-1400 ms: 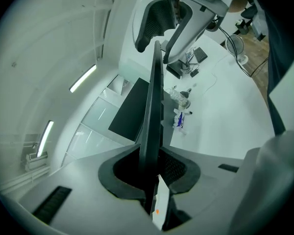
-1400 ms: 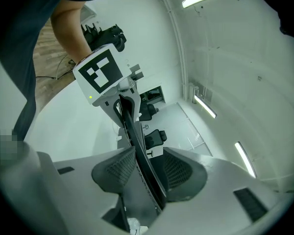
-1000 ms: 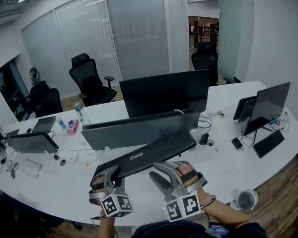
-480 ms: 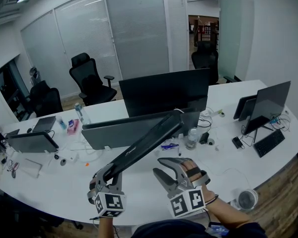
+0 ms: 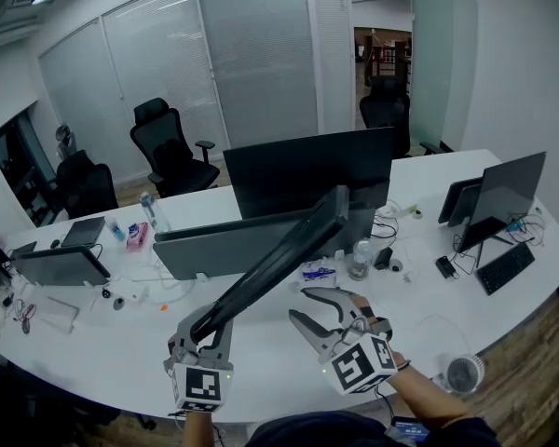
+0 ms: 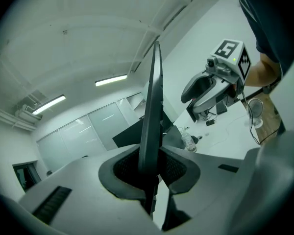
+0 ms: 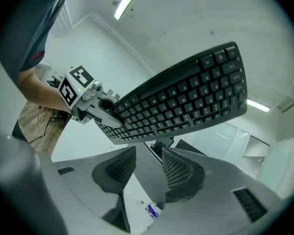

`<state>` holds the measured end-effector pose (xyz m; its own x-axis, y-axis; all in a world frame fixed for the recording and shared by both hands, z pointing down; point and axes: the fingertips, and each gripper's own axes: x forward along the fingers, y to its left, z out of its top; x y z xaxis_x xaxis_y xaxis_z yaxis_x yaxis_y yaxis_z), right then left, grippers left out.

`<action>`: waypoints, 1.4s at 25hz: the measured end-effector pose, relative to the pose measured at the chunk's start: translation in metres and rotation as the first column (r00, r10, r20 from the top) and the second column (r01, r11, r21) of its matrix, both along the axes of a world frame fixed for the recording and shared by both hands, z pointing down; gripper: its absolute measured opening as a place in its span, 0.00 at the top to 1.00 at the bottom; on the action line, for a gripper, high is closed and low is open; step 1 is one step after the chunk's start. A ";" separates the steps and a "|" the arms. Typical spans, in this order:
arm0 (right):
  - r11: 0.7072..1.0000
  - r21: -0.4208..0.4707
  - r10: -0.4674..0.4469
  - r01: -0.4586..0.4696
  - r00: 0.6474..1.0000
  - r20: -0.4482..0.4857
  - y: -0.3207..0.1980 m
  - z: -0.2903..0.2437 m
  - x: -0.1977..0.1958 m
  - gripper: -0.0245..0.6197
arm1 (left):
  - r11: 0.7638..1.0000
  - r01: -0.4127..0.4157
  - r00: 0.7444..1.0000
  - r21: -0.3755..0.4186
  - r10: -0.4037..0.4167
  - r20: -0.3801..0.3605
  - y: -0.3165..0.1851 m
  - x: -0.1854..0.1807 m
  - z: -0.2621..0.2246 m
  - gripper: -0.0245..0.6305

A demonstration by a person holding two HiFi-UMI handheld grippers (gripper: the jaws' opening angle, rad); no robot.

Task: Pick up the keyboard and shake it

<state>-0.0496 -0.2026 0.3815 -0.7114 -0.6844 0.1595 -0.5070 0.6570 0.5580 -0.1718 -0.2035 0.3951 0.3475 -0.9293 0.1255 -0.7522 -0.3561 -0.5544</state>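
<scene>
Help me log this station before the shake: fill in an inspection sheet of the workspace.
Surface: white curved desk, crowded toward the back.
Job's things: black keyboard, lifted off the desk, tilted steeply up.
Clutter: monitors, water bottle, small fan, second keyboard.
Grippers: left tongs shut on the black keyboard's lower end; right tongs open, empty, beside it.
Cables: loose leads at the desk's right end.
Surroundings: office chairs, glass partition with blinds.

Bright, even light from ceiling strip lights (image 6: pixel 110 80); strong fisheye bending and dark vignetted corners; sharp focus.
</scene>
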 end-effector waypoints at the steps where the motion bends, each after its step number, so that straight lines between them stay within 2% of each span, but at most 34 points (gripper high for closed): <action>1: 1.000 -0.017 -0.003 0.003 1.000 0.020 -0.002 0.000 0.001 0.69 | 1.000 -0.015 1.000 0.001 0.015 -0.020 0.001 0.002 -0.002 0.81; 5: 0.993 -0.109 -0.021 0.035 0.991 0.129 -0.011 0.004 0.005 0.69 | 0.996 -0.092 0.990 0.008 0.092 -0.110 0.006 0.009 -0.009 0.81; 12: 0.975 -0.189 -0.069 0.120 0.964 0.257 -0.017 0.003 0.006 0.69 | 0.981 -0.194 0.942 0.011 0.189 -0.277 0.013 0.018 -0.022 0.81; 20: 0.921 -0.275 -0.149 0.275 0.902 0.406 -0.016 0.002 0.002 0.69 | 0.957 -0.289 0.891 -0.002 0.268 -0.367 0.021 0.025 -0.023 0.82; 24: 0.879 -0.288 -0.197 0.379 0.841 0.503 -0.013 -0.003 0.000 0.69 | 0.937 -0.350 0.852 0.004 0.320 -0.414 0.027 0.031 -0.026 0.82; 27: 0.834 -0.288 -0.247 0.471 0.786 0.567 -0.008 -0.006 -0.004 0.68 | 0.917 -0.398 0.817 0.016 0.363 -0.448 0.032 0.036 -0.029 0.82; 30: 0.783 -0.283 -0.282 0.554 0.721 0.633 -0.003 -0.010 -0.007 0.66 | 0.890 -0.455 0.770 0.035 0.413 -0.486 0.037 0.041 -0.032 0.82; 35: 0.694 -0.244 -0.331 0.678 0.601 0.728 0.006 -0.022 -0.008 0.65 | 0.855 -0.517 0.719 0.040 0.459 -0.523 0.042 0.049 -0.034 0.82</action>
<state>-0.0579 -0.1971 0.3590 -0.9588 -0.1372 -0.2486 -0.0959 0.9805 -0.1714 -0.1232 -0.1612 0.3607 0.7884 -0.6049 -0.1117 -0.6144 -0.7835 -0.0931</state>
